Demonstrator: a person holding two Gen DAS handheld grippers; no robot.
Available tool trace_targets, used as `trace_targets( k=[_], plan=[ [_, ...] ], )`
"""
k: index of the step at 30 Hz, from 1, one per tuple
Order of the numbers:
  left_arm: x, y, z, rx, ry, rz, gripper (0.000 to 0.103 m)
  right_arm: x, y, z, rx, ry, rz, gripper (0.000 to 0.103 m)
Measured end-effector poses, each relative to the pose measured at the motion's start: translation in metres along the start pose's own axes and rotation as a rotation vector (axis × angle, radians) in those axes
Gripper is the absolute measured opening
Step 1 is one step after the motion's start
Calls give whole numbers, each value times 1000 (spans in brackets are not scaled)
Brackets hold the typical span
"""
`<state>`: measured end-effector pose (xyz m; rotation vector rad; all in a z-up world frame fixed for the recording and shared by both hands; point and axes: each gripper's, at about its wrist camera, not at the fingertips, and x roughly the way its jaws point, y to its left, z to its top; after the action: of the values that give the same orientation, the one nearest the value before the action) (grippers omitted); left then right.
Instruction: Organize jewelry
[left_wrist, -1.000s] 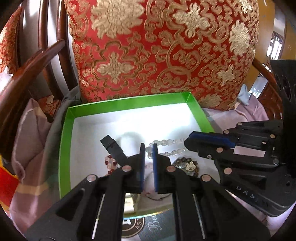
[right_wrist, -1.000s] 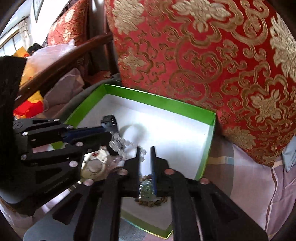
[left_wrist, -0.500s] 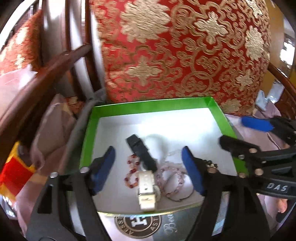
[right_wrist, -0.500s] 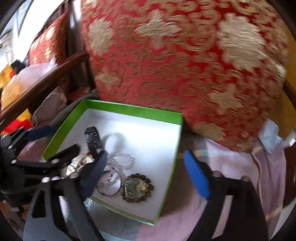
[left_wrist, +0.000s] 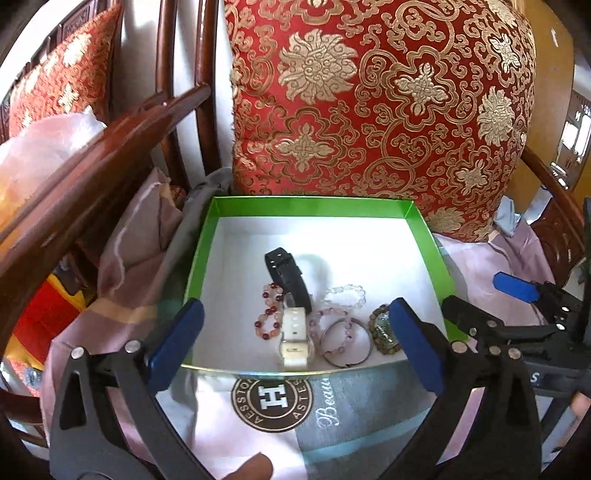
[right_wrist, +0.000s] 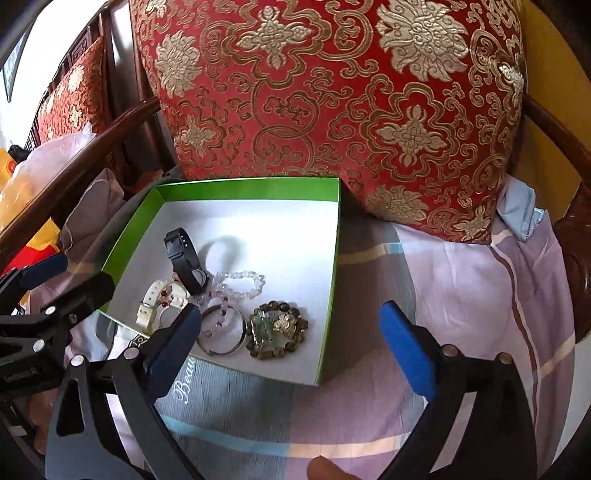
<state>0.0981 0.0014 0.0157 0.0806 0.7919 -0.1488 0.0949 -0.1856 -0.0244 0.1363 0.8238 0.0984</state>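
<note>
Both grippers released and backed off

You've opened the left gripper (left_wrist: 295, 339) and right gripper (right_wrist: 291, 343) wide (both were closed a second ago) and pulled them back; the jewelry now lies loose in the green box (left_wrist: 314, 202).

My left hand-held gripper (left_wrist: 295, 339) gapes wide at the frame's bottom, framing the green box (left_wrist: 201, 243) holding watches and bracelets at center.

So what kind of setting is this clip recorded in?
Most likely a home sitting room: a green box of jewelry sits on a wooden armchair draped with striped cloth, against a red-and-gold brocade cushion.
</note>
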Motion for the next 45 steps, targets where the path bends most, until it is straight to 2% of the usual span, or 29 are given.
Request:
trace_targets(
  k=[19, 45],
  plan=[
    [11, 7, -8, -38, 72, -10, 101, 1, 12, -3, -23, 24, -47, 100],
    [13, 2, -6, -13, 80, -30, 101, -4, 7, -7, -13, 21, -91, 100]
  ],
)
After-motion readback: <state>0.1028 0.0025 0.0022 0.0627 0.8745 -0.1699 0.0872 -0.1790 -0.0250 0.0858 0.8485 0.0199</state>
